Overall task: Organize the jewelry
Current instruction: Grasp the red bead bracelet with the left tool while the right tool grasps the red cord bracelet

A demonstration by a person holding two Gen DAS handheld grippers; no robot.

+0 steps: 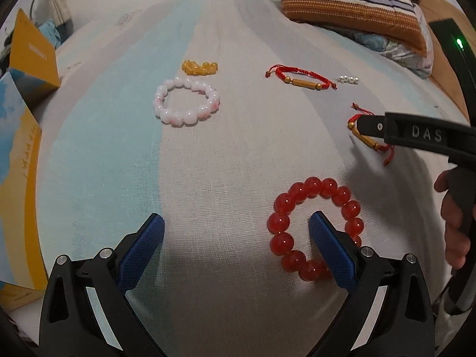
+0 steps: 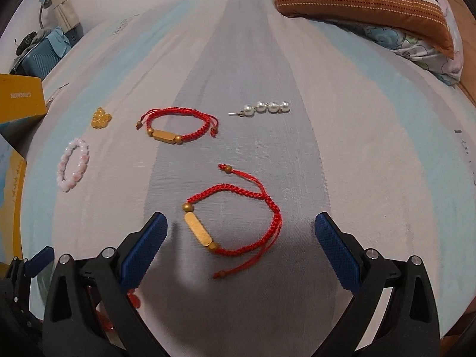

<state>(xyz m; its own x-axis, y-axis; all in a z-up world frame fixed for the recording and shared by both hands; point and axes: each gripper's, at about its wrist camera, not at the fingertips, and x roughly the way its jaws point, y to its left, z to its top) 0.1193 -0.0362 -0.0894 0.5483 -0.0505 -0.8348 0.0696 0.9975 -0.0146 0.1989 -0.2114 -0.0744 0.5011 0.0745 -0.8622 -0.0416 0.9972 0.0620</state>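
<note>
We see the left gripper [image 1: 236,232] spread wide, its right pad inside the red bead bracelet [image 1: 315,227], possibly touching. Right gripper [image 2: 241,232] also wide open, holding nothing; the near red cord bracelet [image 2: 235,220] lies flat between its fingers.

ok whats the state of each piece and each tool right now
left tool: open, one finger inside red glass bead bracelet
right tool: open, around near red braided cord bracelet
far red braided cord bracelet: flat, untouched
pink-white bead bracelet: flat, untouched
</note>
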